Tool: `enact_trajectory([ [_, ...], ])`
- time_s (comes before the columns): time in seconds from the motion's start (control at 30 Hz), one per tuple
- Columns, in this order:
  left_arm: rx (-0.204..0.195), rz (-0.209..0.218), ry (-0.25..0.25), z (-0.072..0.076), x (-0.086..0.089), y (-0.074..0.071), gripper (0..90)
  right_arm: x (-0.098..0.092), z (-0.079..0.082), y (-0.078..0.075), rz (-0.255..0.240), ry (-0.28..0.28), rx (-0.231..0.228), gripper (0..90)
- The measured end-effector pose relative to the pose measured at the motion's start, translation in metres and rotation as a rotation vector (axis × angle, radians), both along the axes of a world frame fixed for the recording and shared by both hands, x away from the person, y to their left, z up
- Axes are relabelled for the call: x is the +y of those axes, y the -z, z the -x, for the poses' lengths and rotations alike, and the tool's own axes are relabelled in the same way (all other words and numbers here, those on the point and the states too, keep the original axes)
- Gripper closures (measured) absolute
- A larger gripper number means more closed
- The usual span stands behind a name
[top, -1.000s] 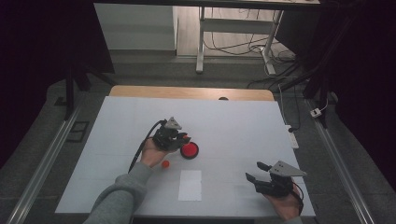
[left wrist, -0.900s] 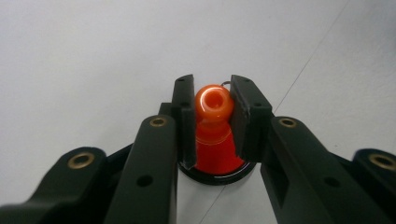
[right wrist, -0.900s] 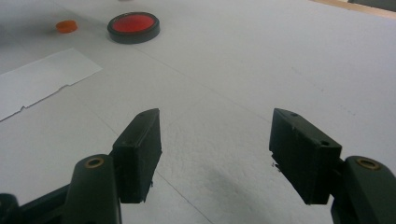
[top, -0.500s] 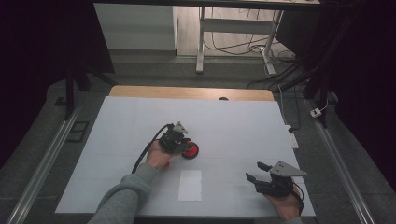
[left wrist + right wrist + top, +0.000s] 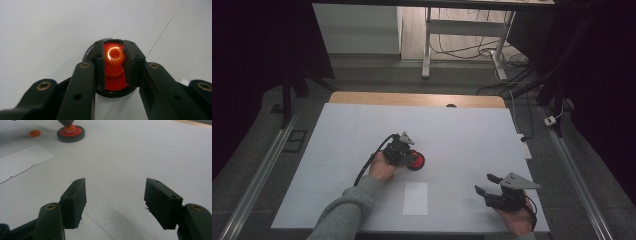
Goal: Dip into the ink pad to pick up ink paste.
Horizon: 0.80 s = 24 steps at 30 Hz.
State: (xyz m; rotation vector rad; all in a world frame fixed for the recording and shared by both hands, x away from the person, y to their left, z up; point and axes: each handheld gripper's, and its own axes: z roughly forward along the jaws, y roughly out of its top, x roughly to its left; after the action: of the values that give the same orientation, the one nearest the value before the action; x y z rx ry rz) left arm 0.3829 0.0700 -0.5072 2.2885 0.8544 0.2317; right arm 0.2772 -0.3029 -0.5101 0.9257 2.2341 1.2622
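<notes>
At mid-desk (image 5: 472, 135), the left claw (image 5: 406, 155) stands clamped on an orange peg (image 5: 114, 56), its pads pressed to the peg's two sides. The peg sits on a red disc (image 5: 418, 161) with a black rim. A second ago the disc lay clear beside the claw; the hand has since shifted slightly and the claw now overlaps it, which suggests the peg is being seated on the disc, with release the step left. The peg's long axis is upright, at right angles to the desk – rounded, ringed head up, waist and foot toward the disc. A small orange cap (image 5: 34, 133) lies apart, near a white paper slip (image 5: 416, 197). The right claw (image 5: 115, 205) rests at the near edge, jaws apart on nothing
</notes>
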Motion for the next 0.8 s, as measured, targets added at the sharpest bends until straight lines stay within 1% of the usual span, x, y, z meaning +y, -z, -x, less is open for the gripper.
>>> enact_trajectory([
  [0.13,-0.001,0.011,-0.006,0.001,0.001,0.001,73.2,0.0,0.0,0.0,-0.001,0.001,-0.002,34.0],
  [0.27,-0.008,0.007,-0.006,0.002,0.001,0.001,73.2,0.0,0.0,0.0,0.002,0.003,-0.002,34.0],
  [0.37,-0.005,0.014,-0.01,0.002,0.001,0.002,73.3,0.0,0.0,0.0,0.003,0.003,-0.002,34.0],
  [0.7,-0.007,0.014,-0.01,0.002,0.001,0.0,72.9,0.0,0.0,0.0,-0.003,-0.001,-0.001,33.5],
  [0.73,-0.018,0.023,-0.009,0.003,0.002,-0.001,72.8,-0.001,0.0,0.0,-0.001,0.001,-0.001,33.2],
  [0.8,-0.044,0.064,-0.01,0.007,0.005,-0.009,72.8,-0.001,-0.001,0.0,-0.004,-0.002,0.005,32.9],
])
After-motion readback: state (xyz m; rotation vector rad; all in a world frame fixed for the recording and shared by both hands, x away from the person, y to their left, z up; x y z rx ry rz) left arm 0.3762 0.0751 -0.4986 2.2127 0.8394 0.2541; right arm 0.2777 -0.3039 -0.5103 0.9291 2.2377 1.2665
